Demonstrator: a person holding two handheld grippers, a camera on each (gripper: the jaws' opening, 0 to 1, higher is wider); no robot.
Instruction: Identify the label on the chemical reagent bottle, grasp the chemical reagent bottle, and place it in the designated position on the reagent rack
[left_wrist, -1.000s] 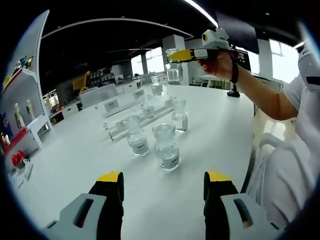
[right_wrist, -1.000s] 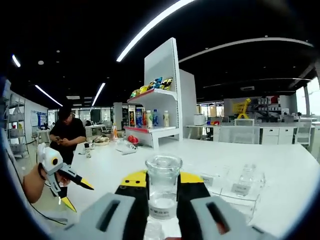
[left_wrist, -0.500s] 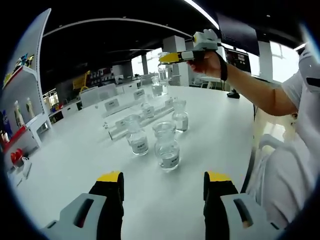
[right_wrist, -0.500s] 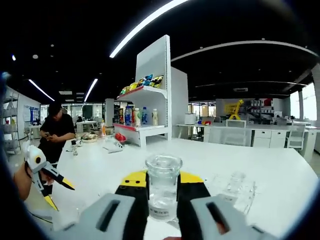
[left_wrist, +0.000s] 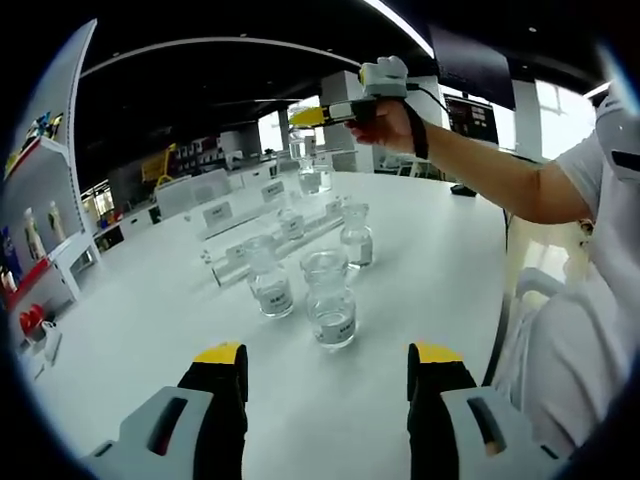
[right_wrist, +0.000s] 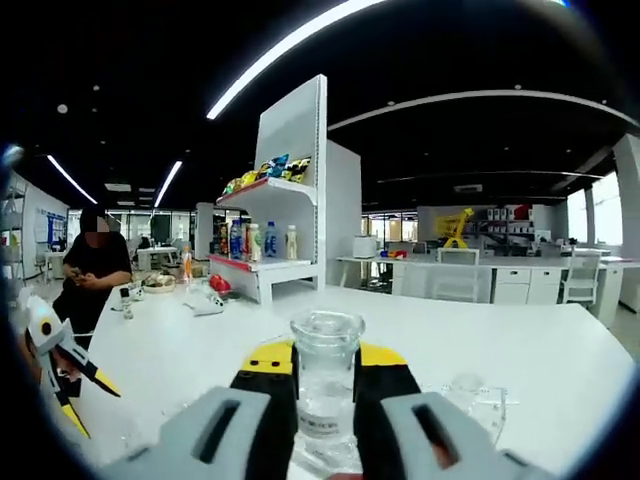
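Note:
My right gripper (right_wrist: 325, 372) is shut on a clear glass reagent bottle (right_wrist: 326, 335) with a white label, held upright in the air. In the left gripper view that right gripper (left_wrist: 318, 112) holds the bottle (left_wrist: 302, 148) high above the far end of the clear acrylic reagent rack (left_wrist: 262, 238). Three more clear labelled bottles stand on the white table: a wide one (left_wrist: 331, 312), one to its left (left_wrist: 270, 282) and one behind (left_wrist: 356, 234). My left gripper (left_wrist: 325, 356) hangs open low over the table's near side, with nothing between its jaws.
The white table (left_wrist: 140, 330) spreads wide around the bottles. A person's arm (left_wrist: 480, 175) and white clothing take up the right side. A white shelf unit (right_wrist: 275, 235) with snacks and drinks stands beyond the table, and a person in black (right_wrist: 92, 280) stands far off.
My right gripper has carried the bottle to the left and farther away, toward the rack's far end. The left gripper has stayed still and open.

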